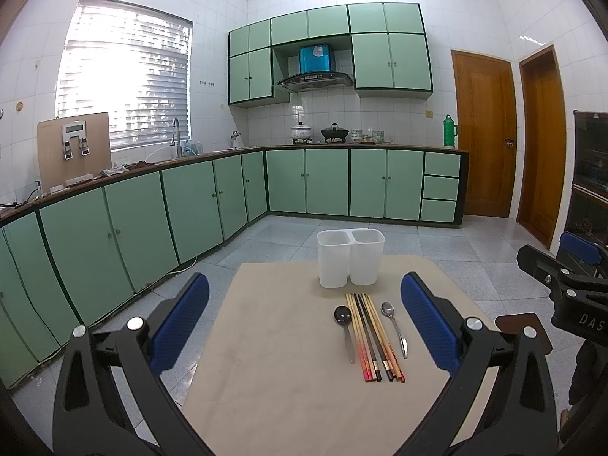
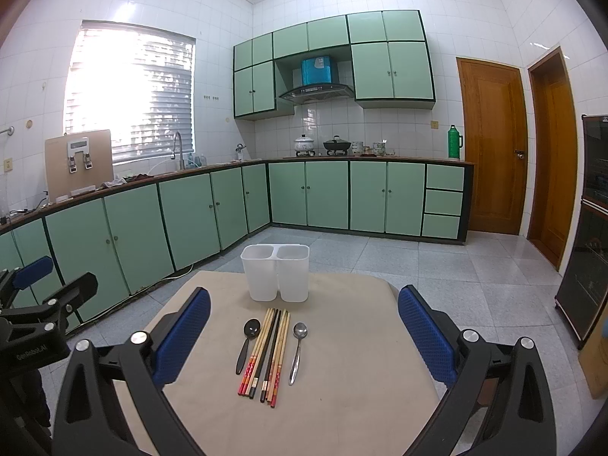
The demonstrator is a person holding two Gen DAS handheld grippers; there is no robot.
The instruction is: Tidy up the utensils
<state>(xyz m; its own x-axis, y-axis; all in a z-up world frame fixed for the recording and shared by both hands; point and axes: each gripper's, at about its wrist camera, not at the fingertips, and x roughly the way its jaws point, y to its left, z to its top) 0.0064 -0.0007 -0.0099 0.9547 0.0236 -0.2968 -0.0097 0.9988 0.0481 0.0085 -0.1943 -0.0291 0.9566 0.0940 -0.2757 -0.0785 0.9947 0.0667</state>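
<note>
Nothing sorted yet: both cups of the white holder (image 2: 275, 273) at the table's (image 2: 342, 399) far edge look empty. Chopsticks (image 2: 266, 353) lie bundled mid-table, black spoon (image 2: 247, 344) just beside on one side, metal spoon (image 2: 297, 349) on the other. All run lengthwise toward the holder, spoon bowls at the far end, chopstick handles toward me. My left tongs (image 1: 304, 326) and right tongs (image 2: 304, 334) are apart, holding nothing. Everything's left to do.
</note>
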